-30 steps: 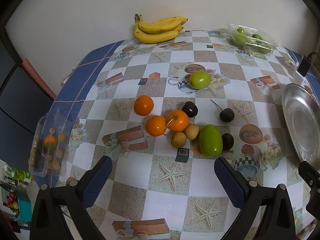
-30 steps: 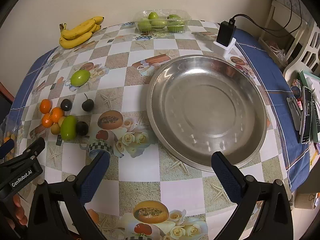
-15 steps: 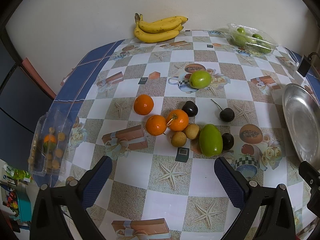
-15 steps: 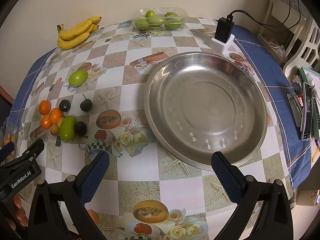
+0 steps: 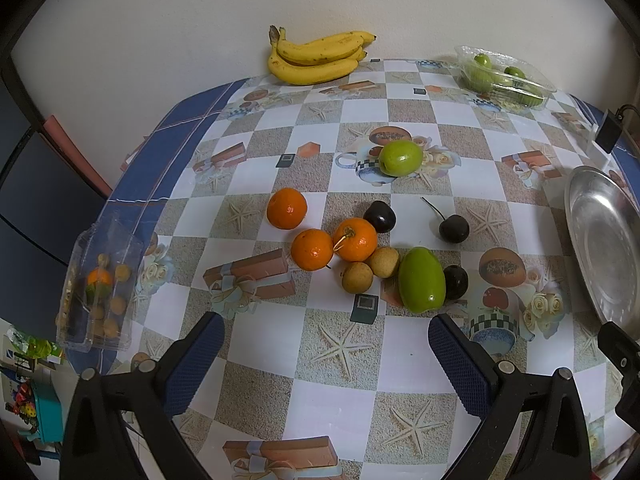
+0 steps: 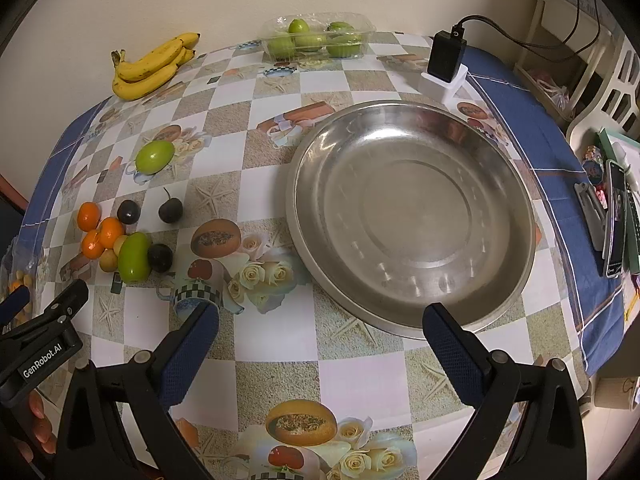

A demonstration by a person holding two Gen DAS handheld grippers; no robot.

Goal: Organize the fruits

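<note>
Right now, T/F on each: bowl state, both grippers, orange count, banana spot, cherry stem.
1. The steel bowl already holds fruit. False: nothing lies in it.
2. The left gripper and right gripper are both open and hold nothing. True.
3. Three oranges lie loose on the table. True: two touch, one sits apart.
4. The bananas lie inside the clear tray. False: they lie bare on the cloth at the wall; the tray holds green fruits.
5. The dark cherry with a stem touches the long green fruit. False: it lies apart; another dark fruit sits against the green one.
</note>
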